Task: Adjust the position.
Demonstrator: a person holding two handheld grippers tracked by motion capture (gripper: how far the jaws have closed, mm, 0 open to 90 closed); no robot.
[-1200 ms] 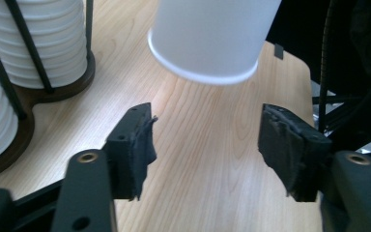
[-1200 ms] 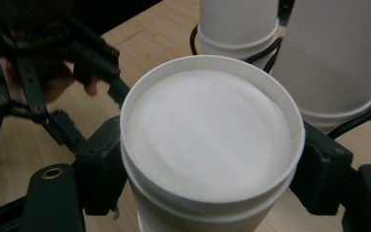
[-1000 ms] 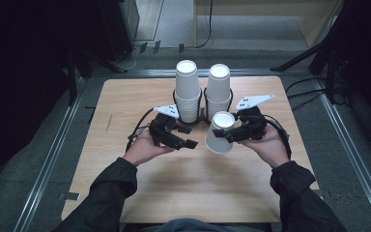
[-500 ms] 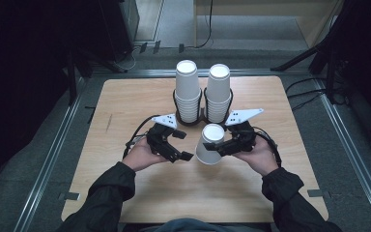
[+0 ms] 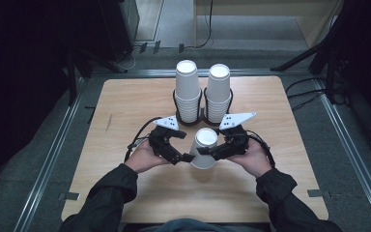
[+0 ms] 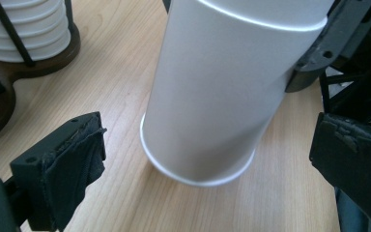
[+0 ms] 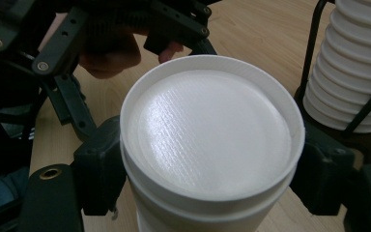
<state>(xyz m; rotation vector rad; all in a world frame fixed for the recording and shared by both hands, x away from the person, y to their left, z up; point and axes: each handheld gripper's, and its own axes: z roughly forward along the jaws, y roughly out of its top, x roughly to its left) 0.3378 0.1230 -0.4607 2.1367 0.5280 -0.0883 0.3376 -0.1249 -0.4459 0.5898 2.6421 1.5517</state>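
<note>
Setting upside-down paper cup [image 5: 205,147] on tabletop [image 5: 125,106], six o'clock of rack [image 5: 203,118]; right hand-held gripper [image 5: 207,151] clamping it, left hand-held gripper [image 5: 186,157] having just been opening wide, jaws flanking the cup untouched. Next: releasing gently.

High view: fixed above the near edge of the light wooden table [image 5: 125,106], facing forward and down, far enough to take in the whole top. Left gripper view: low and very close, facing the tilted side wall of the upturned white paper cup [image 6: 222,92]. Right gripper view: just as close, angled down onto that same cup's flat base [image 7: 212,130]. Shared by all three: this cup [image 5: 205,147]. Shared too: the stacked white cups in the dark wire holder [image 5: 202,96], [image 6: 24,29], [image 7: 352,72].
</note>
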